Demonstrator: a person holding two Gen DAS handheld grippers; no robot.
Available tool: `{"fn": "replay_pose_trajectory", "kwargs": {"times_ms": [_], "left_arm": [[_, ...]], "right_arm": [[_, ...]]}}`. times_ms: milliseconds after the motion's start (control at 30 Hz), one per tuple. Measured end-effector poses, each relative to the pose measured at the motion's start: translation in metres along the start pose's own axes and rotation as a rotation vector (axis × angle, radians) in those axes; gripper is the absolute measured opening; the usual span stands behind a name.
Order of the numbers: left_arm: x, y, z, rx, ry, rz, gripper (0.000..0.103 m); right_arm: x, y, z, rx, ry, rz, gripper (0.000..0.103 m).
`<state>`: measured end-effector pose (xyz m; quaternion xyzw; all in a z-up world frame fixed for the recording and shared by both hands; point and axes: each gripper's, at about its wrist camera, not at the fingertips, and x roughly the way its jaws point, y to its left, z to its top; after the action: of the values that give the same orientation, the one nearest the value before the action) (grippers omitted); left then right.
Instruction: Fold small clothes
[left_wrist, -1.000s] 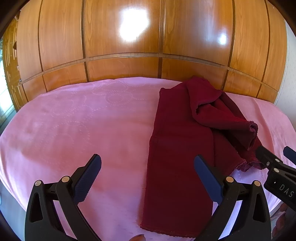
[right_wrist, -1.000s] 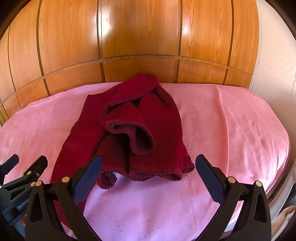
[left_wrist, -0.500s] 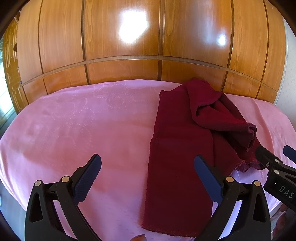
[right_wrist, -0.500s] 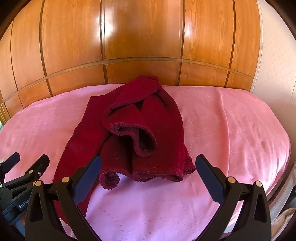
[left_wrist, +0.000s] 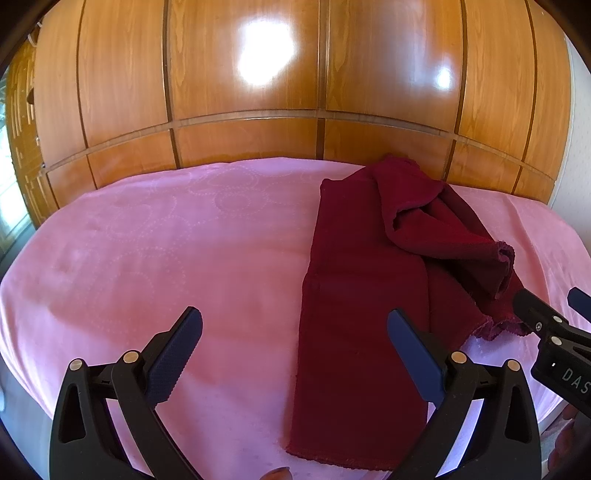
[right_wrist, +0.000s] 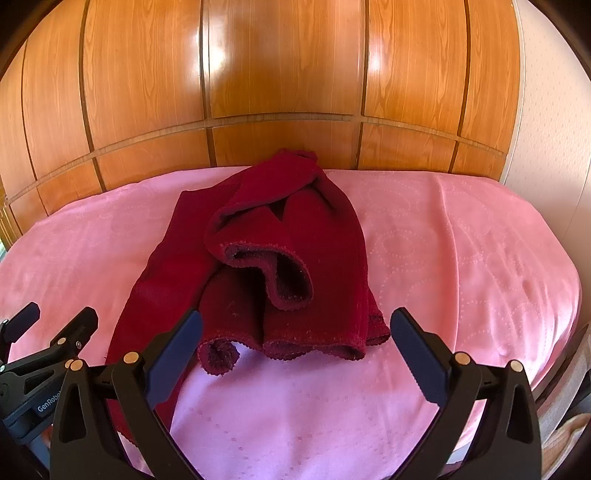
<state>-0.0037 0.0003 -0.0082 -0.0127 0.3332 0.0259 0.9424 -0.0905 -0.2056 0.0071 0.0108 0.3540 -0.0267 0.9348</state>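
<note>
Hovering, left gripper (left_wrist: 295, 354): fingers are spreading wide, grasping nothing, above the pink bed cover (left_wrist: 184, 240).
Lying, maroon garment (left_wrist: 362, 295): its long flat strip is running toward the wood-panelled wall (left_wrist: 240, 92), with its right half sitting bunched up (one rolled hem is gaping open).
Waiting, right gripper (right_wrist: 295, 354): released too, holding nothing, facing the crumpled near hems.
Risking: pinching only the top layer is likely dragging the whole heap; gripping the cover underneath is possible as well.

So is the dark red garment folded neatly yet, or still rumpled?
Still rumpled: one side of the dark red garment lies flat on the pink sheet, the other is bunched on top.
</note>
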Motion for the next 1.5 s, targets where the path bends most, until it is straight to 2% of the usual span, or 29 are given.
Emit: {"fn": "replay_pose_trajectory", "kwargs": {"times_ms": [1100,1267,1367,1400,1433,1467,1500], "left_arm": [[0.006,0.002,-0.004,0.012,0.028,0.003,0.099],[0.015,0.000,-0.009,0.030,0.064,-0.016,0.099],[0.021,0.002,-0.015,0.041,0.092,-0.061,0.099],[0.023,0.004,-0.017,0.045,0.109,-0.094,0.099],[0.024,0.004,-0.019,0.045,0.118,-0.112,0.099],[0.026,0.005,-0.021,0.042,0.132,-0.132,0.099],[0.028,0.007,-0.024,0.035,0.148,-0.157,0.099]], "right_arm": [[-0.004,-0.004,0.005,-0.009,-0.045,0.063,0.101],[-0.001,-0.010,0.010,-0.005,-0.059,0.106,0.101],[0.006,-0.019,0.018,0.014,-0.046,0.128,0.101],[0.008,-0.021,0.022,0.015,-0.038,0.147,0.096],[0.011,-0.022,0.028,0.002,-0.038,0.171,0.081],[0.012,-0.019,0.032,-0.017,-0.042,0.175,0.075],[0.016,-0.014,0.038,-0.050,-0.048,0.176,0.072]]}}
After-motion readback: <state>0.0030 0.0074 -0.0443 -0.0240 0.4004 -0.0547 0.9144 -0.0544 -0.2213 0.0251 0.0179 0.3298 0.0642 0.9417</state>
